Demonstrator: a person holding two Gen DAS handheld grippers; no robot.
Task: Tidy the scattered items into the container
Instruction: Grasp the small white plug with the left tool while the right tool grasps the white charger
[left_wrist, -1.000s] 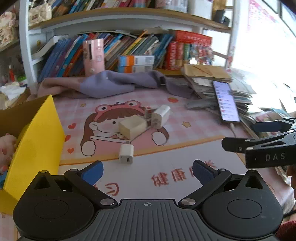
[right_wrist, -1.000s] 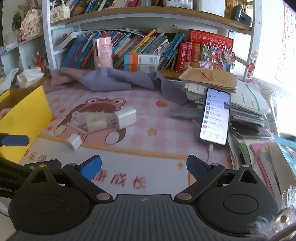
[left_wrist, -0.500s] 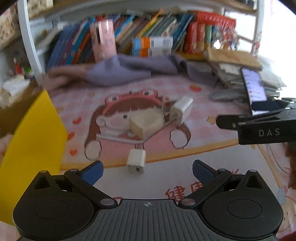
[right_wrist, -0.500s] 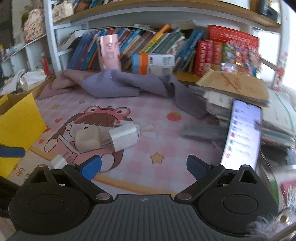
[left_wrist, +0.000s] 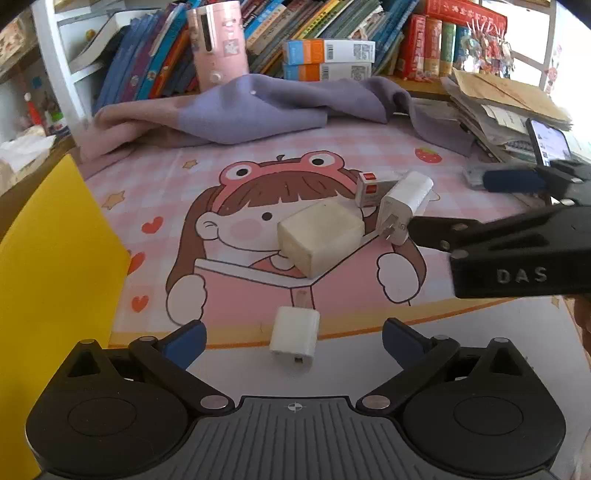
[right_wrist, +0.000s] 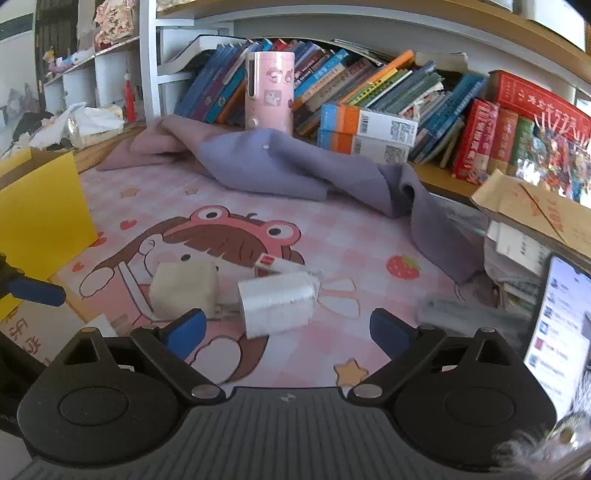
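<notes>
Three white chargers lie on a pink cartoon mat. A small white charger (left_wrist: 294, 336) lies between my open left gripper's (left_wrist: 293, 338) blue fingertips. A yellowed cube charger (left_wrist: 320, 238) (right_wrist: 183, 288) lies behind it. A larger white charger (left_wrist: 405, 205) (right_wrist: 277, 303) lies just ahead of my open right gripper (right_wrist: 287, 330), whose fingers (left_wrist: 513, 181) show at the right of the left wrist view. A small white and red box (left_wrist: 370, 188) lies behind them. The yellow box (left_wrist: 51, 266) (right_wrist: 38, 206) stands at the left.
A purple cloth (left_wrist: 266, 107) lies bunched at the back of the mat. Behind it are shelves of books and a pink canister (right_wrist: 269, 96). A lit phone (right_wrist: 557, 332) and stacked papers (left_wrist: 509, 99) are on the right.
Both grippers have moved forward toward the chargers. The small charger now sits between the left fingertips and the larger one sits close before the right gripper.
</notes>
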